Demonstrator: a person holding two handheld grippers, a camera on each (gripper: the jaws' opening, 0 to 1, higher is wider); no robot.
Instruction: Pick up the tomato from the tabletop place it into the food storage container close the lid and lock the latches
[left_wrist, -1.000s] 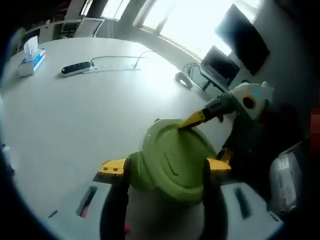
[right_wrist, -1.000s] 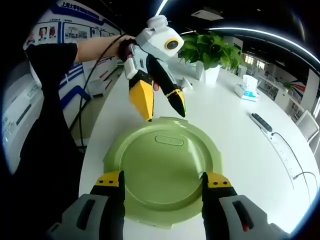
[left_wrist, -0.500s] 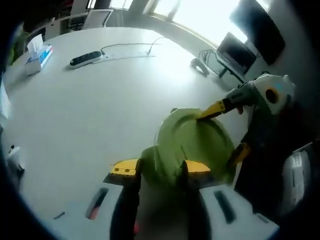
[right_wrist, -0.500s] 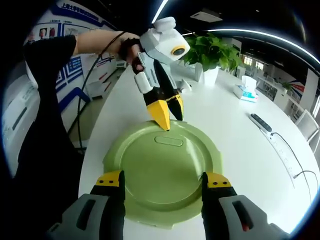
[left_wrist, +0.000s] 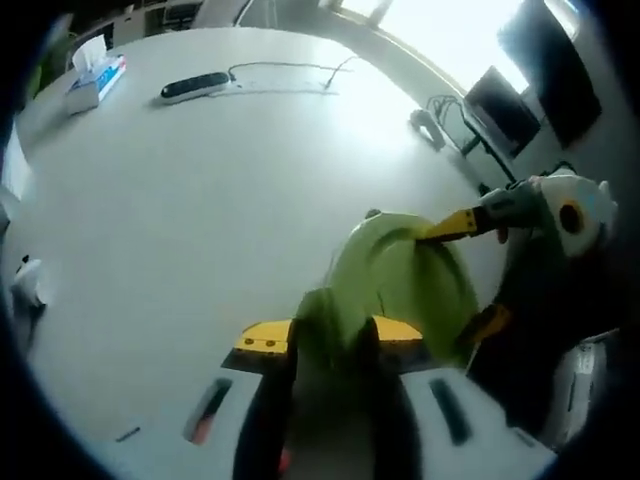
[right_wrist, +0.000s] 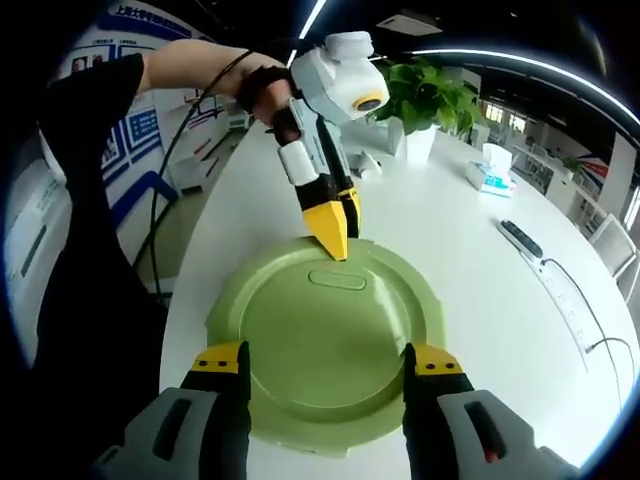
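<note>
The white table (right_wrist: 420, 215) carries the green food storage container (right_wrist: 325, 350), lid on, near its edge. The tomato is not visible; presumably it sits under that lid.

The left gripper (right_wrist: 333, 222) stands at the container's far rim, jaws pinched nearly together on what looks like a latch there. The right gripper (right_wrist: 325, 375) hovers over the near rim, jaws spread wide, gripping nothing.

Judged risk: pressing only the far latch could tip the lid or slide the unbraced container toward the table edge. A tissue box (right_wrist: 492, 180) lies well beyond the container.
</note>
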